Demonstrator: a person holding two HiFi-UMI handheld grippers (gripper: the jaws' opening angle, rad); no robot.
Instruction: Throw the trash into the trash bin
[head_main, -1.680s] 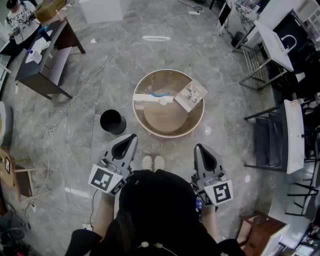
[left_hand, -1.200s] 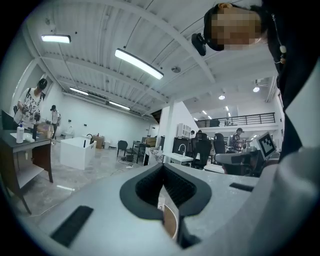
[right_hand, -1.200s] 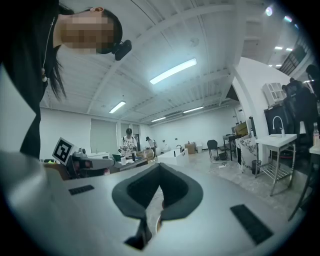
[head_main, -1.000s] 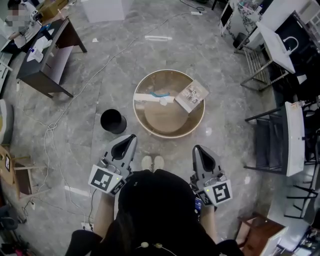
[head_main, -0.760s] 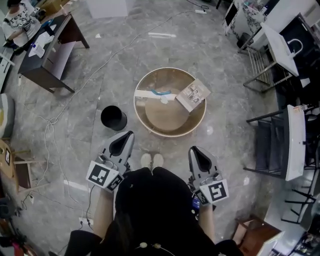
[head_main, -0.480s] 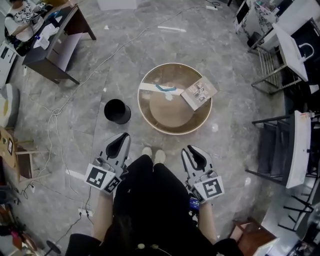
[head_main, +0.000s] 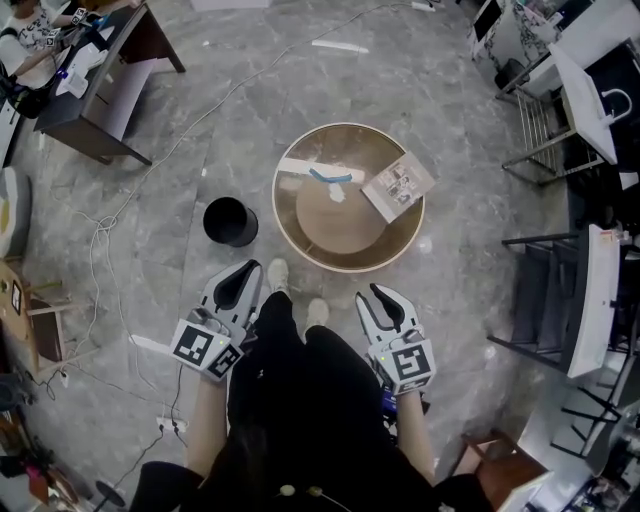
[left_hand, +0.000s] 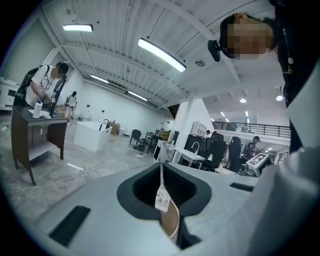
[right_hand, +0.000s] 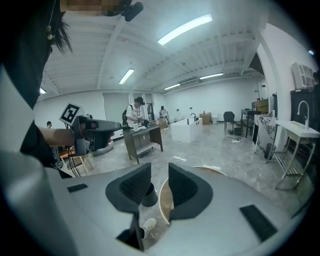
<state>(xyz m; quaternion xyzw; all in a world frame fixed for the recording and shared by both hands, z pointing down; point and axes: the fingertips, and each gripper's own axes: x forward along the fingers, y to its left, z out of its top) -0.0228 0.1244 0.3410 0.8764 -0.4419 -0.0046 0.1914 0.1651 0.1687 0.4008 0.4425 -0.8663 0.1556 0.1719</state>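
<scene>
The trash lies on a round wooden table (head_main: 300, 240): a white strip with a blue piece (head_main: 318, 175), a small white wad (head_main: 337, 194) and a printed booklet (head_main: 398, 185). A black trash bin (head_main: 230, 221) stands on the floor left of the table. My left gripper (head_main: 244, 272) is shut and empty, just below the bin. My right gripper (head_main: 386, 292) hangs short of the table's near rim, its jaws opening with nothing between them. In the right gripper view the bin (right_hand: 146, 195) and table edge (right_hand: 165, 202) show through the gap of the right gripper (right_hand: 159, 172).
The person's shoes (head_main: 278, 272) are on the marble floor between the grippers. A dark desk (head_main: 95, 95) stands far left, with cables (head_main: 110, 240) trailing across the floor. Dark chairs and white tables (head_main: 560, 270) line the right side.
Both grippers have sunk and drawn in toward the body. The right gripper's jaws have parted from shut. One foot has stepped forward toward the bin.
</scene>
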